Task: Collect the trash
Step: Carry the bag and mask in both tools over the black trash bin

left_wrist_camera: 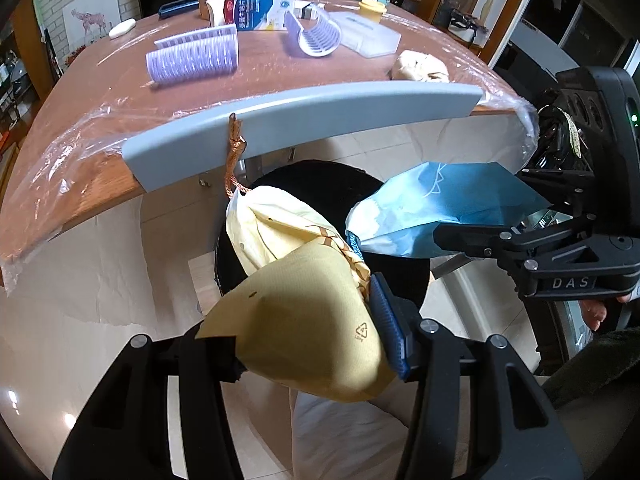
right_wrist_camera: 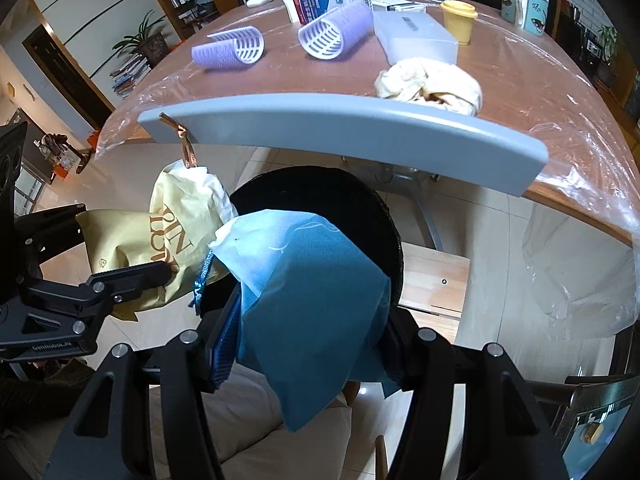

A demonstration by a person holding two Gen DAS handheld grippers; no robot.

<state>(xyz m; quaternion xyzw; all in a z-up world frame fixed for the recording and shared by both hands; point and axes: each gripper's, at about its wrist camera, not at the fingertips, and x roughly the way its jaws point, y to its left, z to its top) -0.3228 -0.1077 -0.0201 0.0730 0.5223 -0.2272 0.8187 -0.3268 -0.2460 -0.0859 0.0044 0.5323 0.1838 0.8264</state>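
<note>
Where bags overlap, black bin [right_wrist_camera: 320, 196] mostly hidden.

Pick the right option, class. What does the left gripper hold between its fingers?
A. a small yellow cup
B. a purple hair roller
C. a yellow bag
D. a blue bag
C: the left gripper is clamped on the yellow bag, while the blue bag sits in the right gripper, and the rollers and cup stay on the table.

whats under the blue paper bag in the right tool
A round black bin sits below the blue paper bag, held by the right tool. Its dark inside shows no contents.
</note>
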